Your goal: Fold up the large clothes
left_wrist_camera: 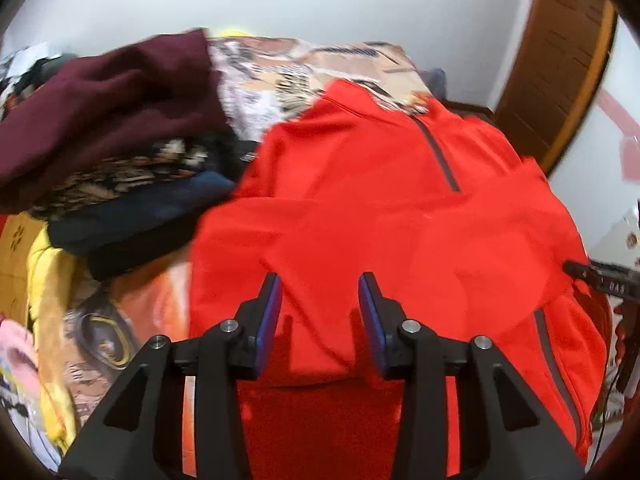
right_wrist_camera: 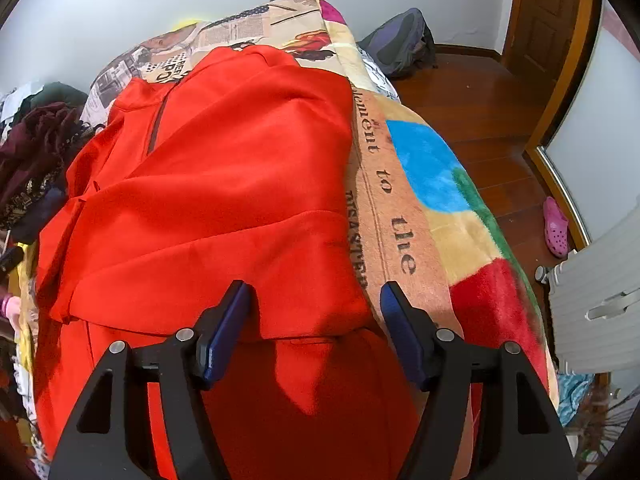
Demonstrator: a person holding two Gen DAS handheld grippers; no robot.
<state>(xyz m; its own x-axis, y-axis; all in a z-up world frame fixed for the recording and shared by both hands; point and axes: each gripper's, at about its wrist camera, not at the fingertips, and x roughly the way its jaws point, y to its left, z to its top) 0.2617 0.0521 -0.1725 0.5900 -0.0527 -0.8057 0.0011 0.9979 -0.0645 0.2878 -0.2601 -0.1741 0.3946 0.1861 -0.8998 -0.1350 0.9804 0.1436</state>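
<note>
A bright red zip-neck jacket lies flat on the bed, collar at the far end, its sleeves folded across the body. In the right wrist view the jacket covers the left and middle of the blanket. My left gripper hovers over the jacket's near part, its blue pads apart with nothing pinched between them. My right gripper stands open above the jacket's near right edge, with the cloth beneath it rather than between the pads.
A patterned fleece blanket covers the bed. A pile of clothes, with a maroon garment on top, sits to the jacket's left. A backpack, a pink clog and a white radiator stand on the wooden floor to the right.
</note>
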